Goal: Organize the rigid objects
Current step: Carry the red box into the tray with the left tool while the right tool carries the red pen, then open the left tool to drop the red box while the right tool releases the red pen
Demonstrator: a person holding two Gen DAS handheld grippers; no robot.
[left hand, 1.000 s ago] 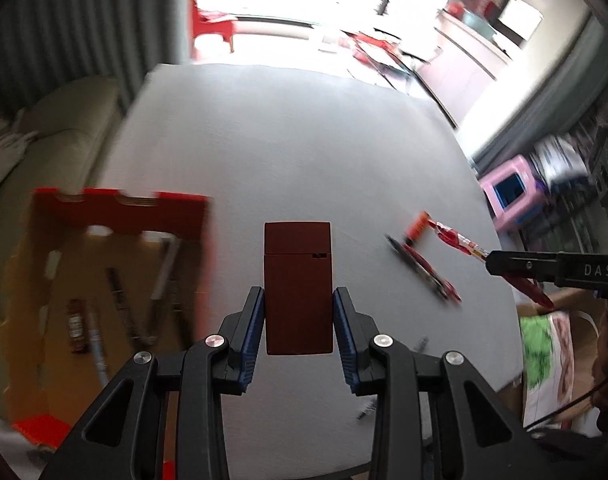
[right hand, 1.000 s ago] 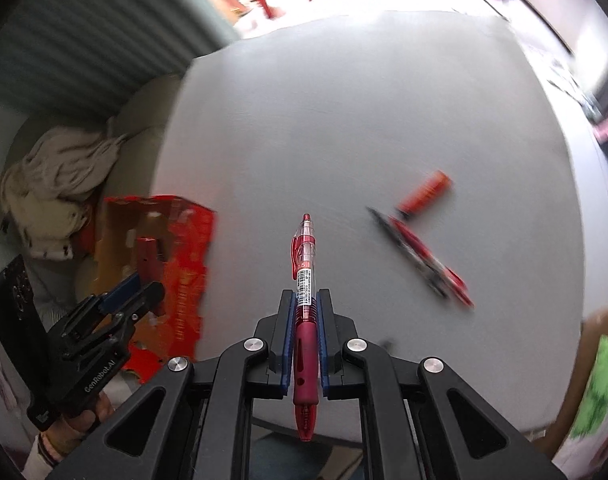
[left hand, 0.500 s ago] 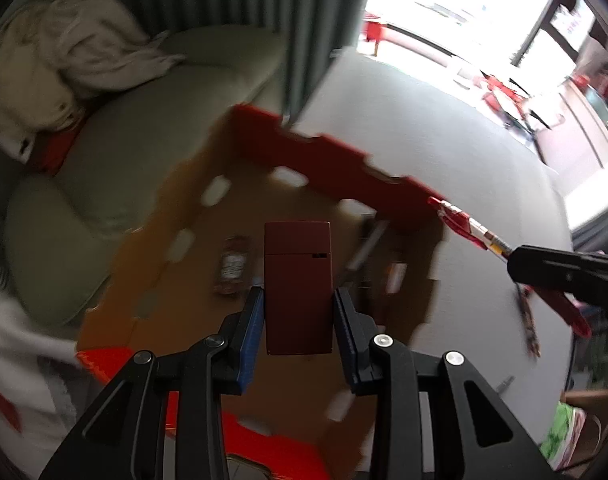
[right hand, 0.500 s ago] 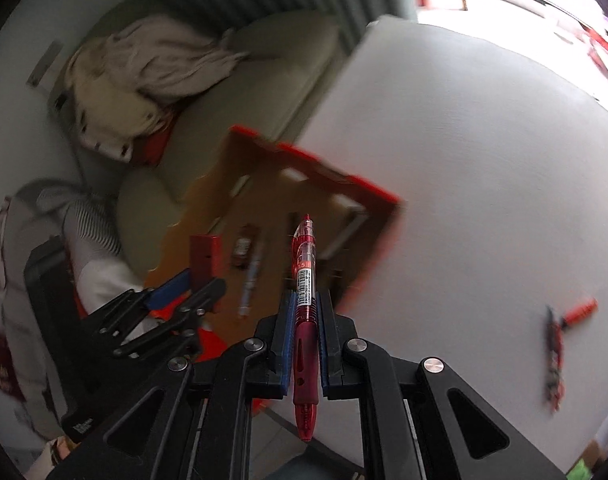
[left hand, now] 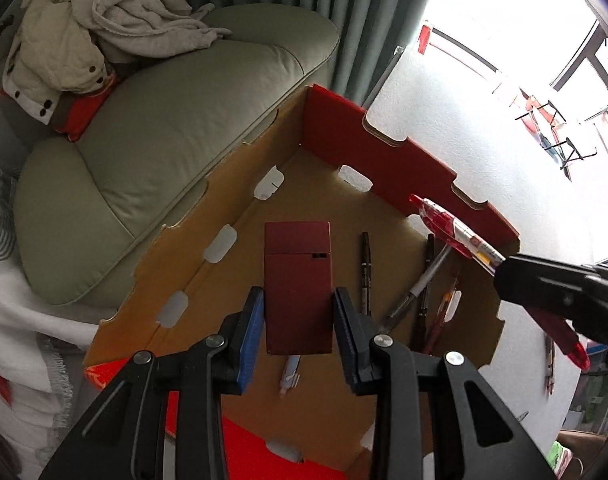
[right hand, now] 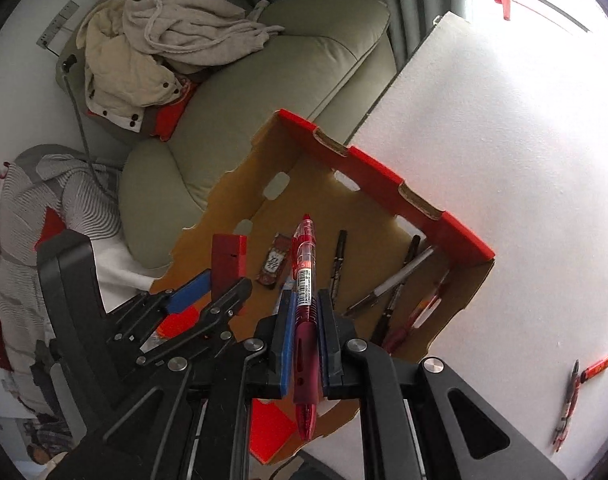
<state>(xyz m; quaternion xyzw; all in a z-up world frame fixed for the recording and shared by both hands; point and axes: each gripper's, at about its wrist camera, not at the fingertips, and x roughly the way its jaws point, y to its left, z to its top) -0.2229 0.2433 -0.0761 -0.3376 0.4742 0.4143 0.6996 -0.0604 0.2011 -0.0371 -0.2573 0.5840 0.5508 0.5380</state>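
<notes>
Inside, six pens, one box.

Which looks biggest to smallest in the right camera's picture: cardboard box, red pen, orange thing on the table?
1. cardboard box
2. red pen, though its nearness to the camera enlarges it
3. orange thing

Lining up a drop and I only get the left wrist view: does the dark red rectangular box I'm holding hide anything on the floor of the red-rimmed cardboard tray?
Observer: Yes. The right wrist view shows a small brown wrapped packet lying on the floor of the red-rimmed cardboard tray, just beside the dark red rectangular box.
Operator: And what is out on the table to fetch?
Observer: A short orange-red cylinder lies on the white table, next to a thin dark pen, off to the tray's right in that view.
</notes>
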